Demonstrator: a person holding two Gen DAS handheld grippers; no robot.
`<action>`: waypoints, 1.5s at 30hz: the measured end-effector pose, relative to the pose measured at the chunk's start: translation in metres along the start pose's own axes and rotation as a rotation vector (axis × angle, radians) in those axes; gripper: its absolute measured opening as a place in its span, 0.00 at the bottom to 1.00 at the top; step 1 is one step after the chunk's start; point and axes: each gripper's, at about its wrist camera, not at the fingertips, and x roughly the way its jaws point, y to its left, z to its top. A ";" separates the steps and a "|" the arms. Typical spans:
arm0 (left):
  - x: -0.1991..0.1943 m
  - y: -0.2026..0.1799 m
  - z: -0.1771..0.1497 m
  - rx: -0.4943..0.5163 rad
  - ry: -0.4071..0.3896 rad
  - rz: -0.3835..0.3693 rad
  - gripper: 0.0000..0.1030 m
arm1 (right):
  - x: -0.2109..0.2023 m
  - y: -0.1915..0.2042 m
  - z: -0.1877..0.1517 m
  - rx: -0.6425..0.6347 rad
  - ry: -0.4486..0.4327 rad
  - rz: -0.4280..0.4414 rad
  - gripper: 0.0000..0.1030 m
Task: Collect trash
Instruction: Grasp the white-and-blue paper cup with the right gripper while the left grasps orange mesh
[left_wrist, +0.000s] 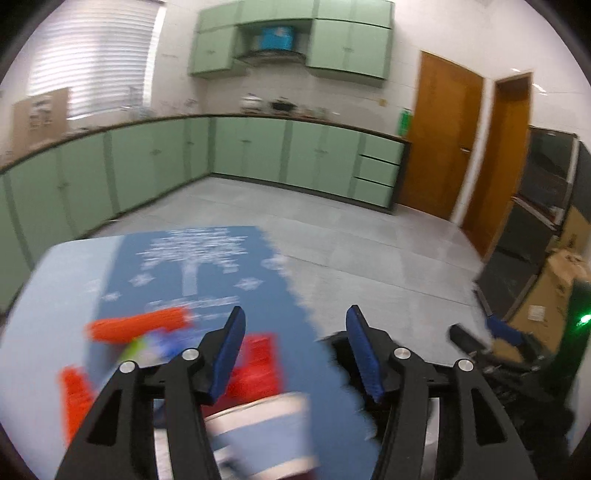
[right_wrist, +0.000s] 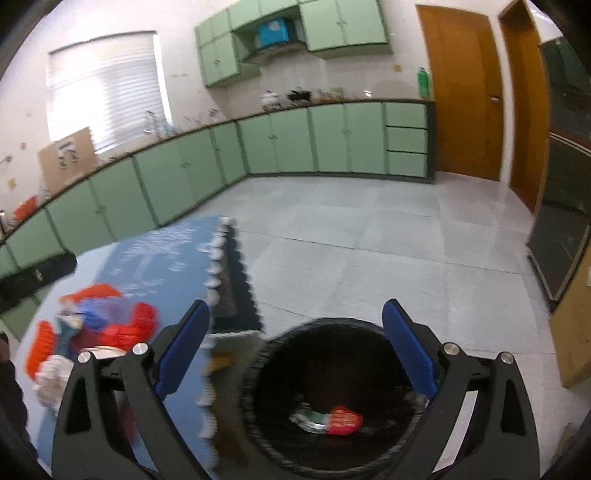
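My right gripper (right_wrist: 297, 306) is open and hangs over a round black bin (right_wrist: 258, 417) that stands on the floor beside the table. Down in the bin lie a crushed red can (right_wrist: 343, 419) and a silvery scrap (right_wrist: 308, 421). An orange basket (right_wrist: 136, 325) on the blue snowflake tablecloth (right_wrist: 173, 258) holds blurred wrappers (right_wrist: 92, 314) and white crumpled paper (right_wrist: 55, 373). My left gripper (left_wrist: 295, 314) is open over the cloth's right edge with nothing between its pads. The orange basket (left_wrist: 136, 326) lies left of it, heavily blurred.
Green cabinets (left_wrist: 251, 151) line the far walls, with wooden doors (left_wrist: 439, 140) to the right. Cardboard boxes (left_wrist: 554, 288) and a dark glass cabinet (left_wrist: 535, 221) stand at the right. The grey tiled floor (right_wrist: 369, 240) spreads beyond the table. A dark sleeve (right_wrist: 11, 398) shows at the left edge.
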 end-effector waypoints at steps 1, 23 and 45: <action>-0.010 0.013 -0.006 -0.007 -0.009 0.045 0.54 | -0.003 0.008 -0.001 -0.010 -0.007 0.015 0.89; -0.046 0.143 -0.094 -0.139 0.053 0.320 0.54 | 0.007 0.153 -0.062 -0.195 0.037 0.149 0.89; -0.030 0.163 -0.109 -0.162 0.090 0.303 0.34 | 0.028 0.156 -0.069 -0.214 0.137 0.218 0.65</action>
